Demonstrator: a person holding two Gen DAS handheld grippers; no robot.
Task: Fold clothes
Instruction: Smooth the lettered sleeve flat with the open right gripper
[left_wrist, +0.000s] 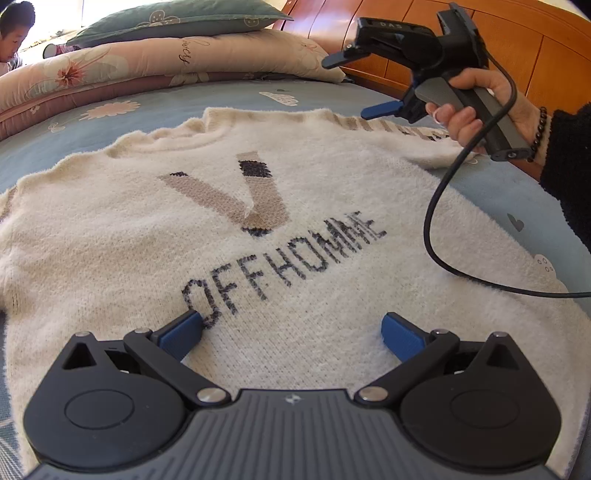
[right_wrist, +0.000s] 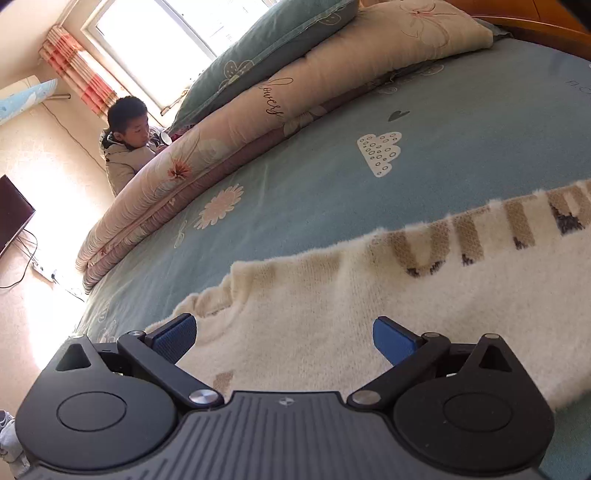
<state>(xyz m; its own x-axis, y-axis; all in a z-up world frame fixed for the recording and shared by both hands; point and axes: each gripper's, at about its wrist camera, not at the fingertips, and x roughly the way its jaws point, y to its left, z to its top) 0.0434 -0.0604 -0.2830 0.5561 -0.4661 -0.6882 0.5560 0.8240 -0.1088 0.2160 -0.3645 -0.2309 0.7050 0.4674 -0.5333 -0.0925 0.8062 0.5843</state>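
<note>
A cream fuzzy sweater (left_wrist: 295, 206) lies spread flat, front up, on the bed, with a brown V mark and the dark lettering OFFHOMME. My left gripper (left_wrist: 291, 328) hovers low over its lower front, open, nothing between the blue pads. The right gripper (left_wrist: 354, 86) is held in a hand above the sweater's far right shoulder and striped sleeve (left_wrist: 399, 127), open. In the right wrist view that gripper (right_wrist: 284, 334) is open over the sweater (right_wrist: 369, 314) near its neckline and shoulder; the striped sleeve (right_wrist: 517, 229) runs off to the right.
The blue patterned bedsheet (right_wrist: 332, 166) surrounds the sweater. Folded quilts (left_wrist: 155, 62) and a green pillow (left_wrist: 177, 18) are stacked at the far side. A wooden headboard (left_wrist: 517, 44) stands at right. A person (right_wrist: 127, 140) sits beyond the bed. A black cable (left_wrist: 436, 206) hangs over the sweater.
</note>
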